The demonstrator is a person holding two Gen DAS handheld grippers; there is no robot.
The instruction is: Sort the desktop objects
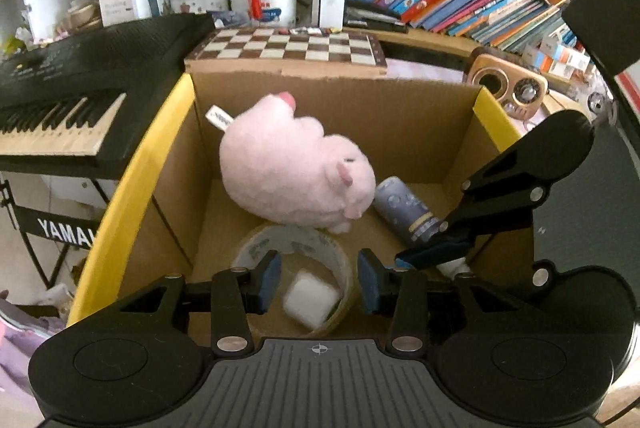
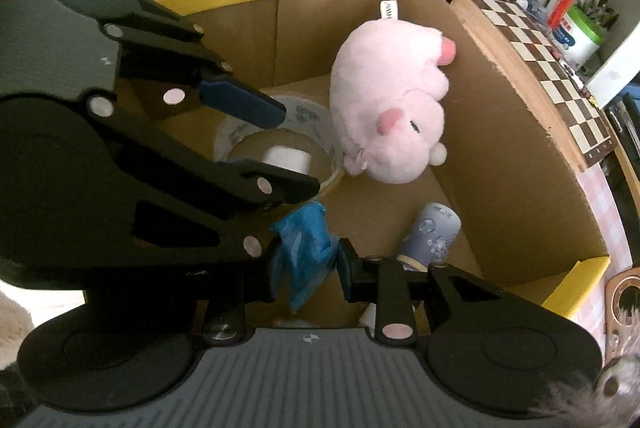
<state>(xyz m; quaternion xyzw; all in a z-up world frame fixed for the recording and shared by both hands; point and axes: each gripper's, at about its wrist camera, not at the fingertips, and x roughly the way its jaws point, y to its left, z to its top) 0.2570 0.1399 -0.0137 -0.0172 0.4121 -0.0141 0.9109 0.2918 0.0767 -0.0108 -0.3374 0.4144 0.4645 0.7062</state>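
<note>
The left tongs [image 1: 318, 280] point down and forward. Their two blue pads [image 1: 271, 278] stand wide apart, with nothing between them. The right tongs [image 2: 306, 268] come in from the right side and also point down. Their pads [image 2: 345, 268] are pulled in close and pinch something soft and blue. In the right wrist view, the left tongs reach in from the left, spread open, just above and beside the right ones.

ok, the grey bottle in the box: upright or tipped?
Tipped. The grey bottle lies on its side on the floor of the cardboard box, right of the pink plush, its cap end toward the right gripper.
</note>
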